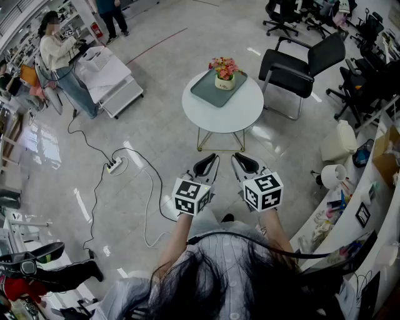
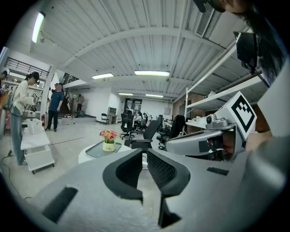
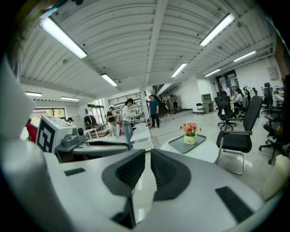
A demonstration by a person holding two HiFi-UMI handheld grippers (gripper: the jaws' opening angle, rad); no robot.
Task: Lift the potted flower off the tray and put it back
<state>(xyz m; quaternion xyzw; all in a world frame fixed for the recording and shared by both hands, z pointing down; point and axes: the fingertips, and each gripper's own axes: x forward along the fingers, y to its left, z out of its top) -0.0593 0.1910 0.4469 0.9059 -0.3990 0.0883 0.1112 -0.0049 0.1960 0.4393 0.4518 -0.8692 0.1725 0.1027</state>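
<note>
Pink potted flower [image 1: 225, 74] upright on grey tray [image 1: 203, 90], tray on round white table [image 1: 237, 115], black chair [image 1: 300, 62] just beside table, left tool [image 1: 211, 161] and right tool [image 1: 241, 161] side by side, well apart from table, both jaws closed together, nothing gripped.

The print on the pot of the potted flower [image 3: 190, 134] is too small to read in any view. In the left gripper view the left gripper [image 2: 145, 152] covers the near part of the round table [image 2: 84, 156] and the lower part of the black chair [image 2: 151, 128] beyond it. In the head view a standing person [image 1: 112, 14] at the far left is cut off by the top edge, so only the lower body shows. The wearer's hair [image 1: 212, 281] hides both arms from the elbows back. Small items crowd the white counter [image 1: 382, 187] at the right, most of them too small to name.
</note>
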